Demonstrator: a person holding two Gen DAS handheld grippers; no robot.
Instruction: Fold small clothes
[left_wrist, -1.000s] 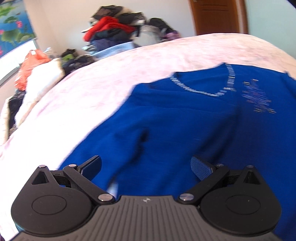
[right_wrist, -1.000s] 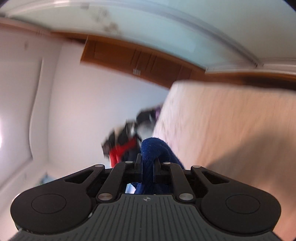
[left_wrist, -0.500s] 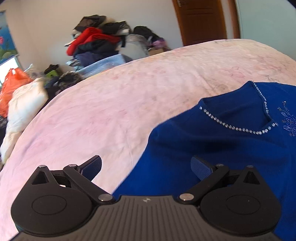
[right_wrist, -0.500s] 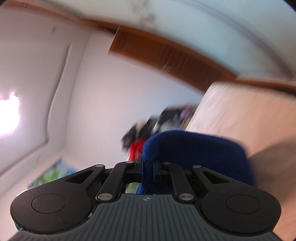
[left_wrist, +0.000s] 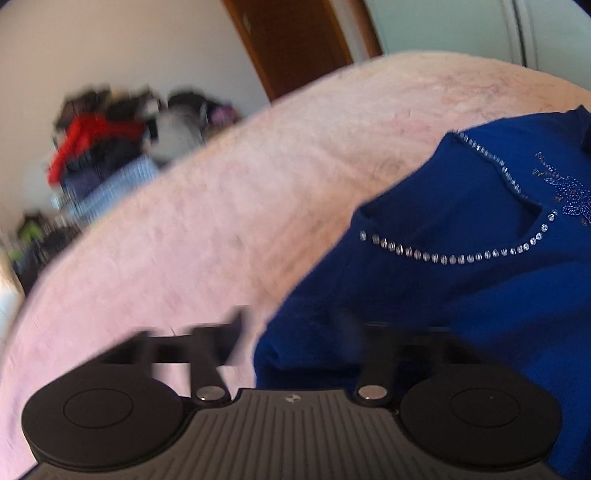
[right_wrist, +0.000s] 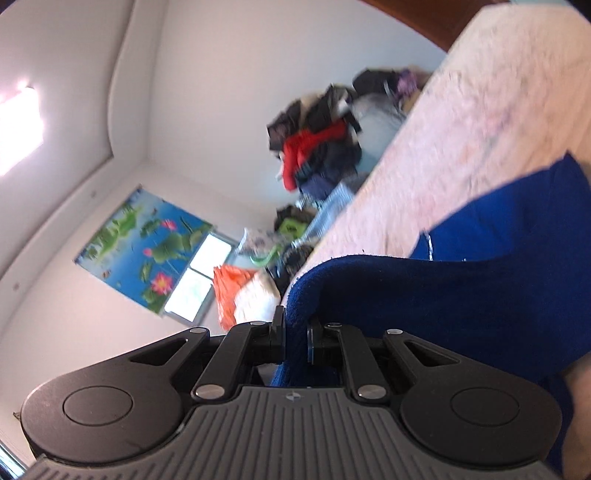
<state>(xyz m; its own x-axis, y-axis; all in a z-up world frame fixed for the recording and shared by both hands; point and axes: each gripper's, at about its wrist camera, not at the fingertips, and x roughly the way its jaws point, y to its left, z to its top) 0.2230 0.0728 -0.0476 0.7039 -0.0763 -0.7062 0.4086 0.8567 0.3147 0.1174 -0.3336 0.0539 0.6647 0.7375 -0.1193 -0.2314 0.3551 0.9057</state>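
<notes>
A dark blue sweater (left_wrist: 461, 295) with a rhinestone-trimmed neckline lies on the pink bedspread (left_wrist: 221, 206). My left gripper (left_wrist: 295, 332) sits low over the sweater's shoulder edge, left of the neckline. Its jaws are closing and blurred, still apart, with the blue fabric's edge between them. In the right wrist view my right gripper (right_wrist: 296, 339) is shut on a fold of the same blue sweater (right_wrist: 443, 295), held up above the bed (right_wrist: 480, 110). The fabric arches from the pads back down to the bedspread.
A heap of mixed clothes (left_wrist: 103, 140) is piled beyond the bed's far side, with a brown door (left_wrist: 295, 40) behind it. The right wrist view shows the same clothes heap (right_wrist: 317, 147), a lotus poster (right_wrist: 144, 247) and an orange bag (right_wrist: 231, 288).
My left gripper slid left over the sweater to its shoulder edge and its jaws narrowed from wide open. My right gripper swung and rolled, carrying the blue fabric with it.
</notes>
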